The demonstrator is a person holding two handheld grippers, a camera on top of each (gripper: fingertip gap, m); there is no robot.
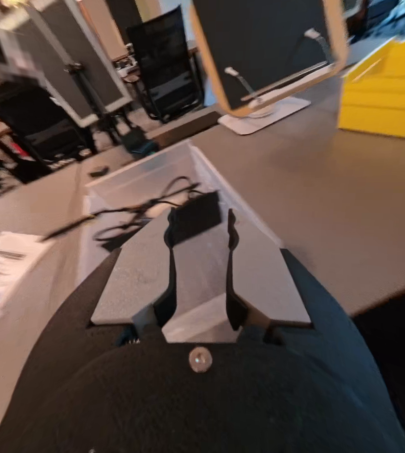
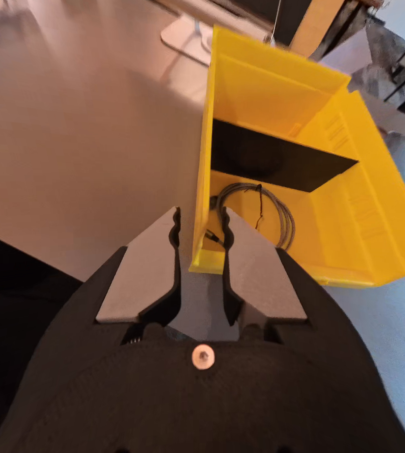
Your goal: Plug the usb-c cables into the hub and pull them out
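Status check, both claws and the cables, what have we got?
Left claw open, empty, over clear bin holding black hub. Right claw open, empty, at yellow bin; coiled braided cable inside. Black divider behind the coil.

A black hub (image 1: 197, 221) and black cables (image 1: 133, 208) are seen in a clear, whitish bin (image 1: 211, 169) on a grey-brown bench (image 1: 319, 196). The left claw (image 1: 200, 228) is coloured black with pale grey fingers (image 1: 142, 269); the right claw (image 2: 201, 225) is coloured the same. A grey braided cable (image 2: 282, 213), tied in black, is shown inside a bright yellow bin (image 2: 368, 220), which is crossed by a black divider (image 2: 282, 159). A monitor (image 1: 257, 49) is framed in tan on a white base (image 1: 265, 115).
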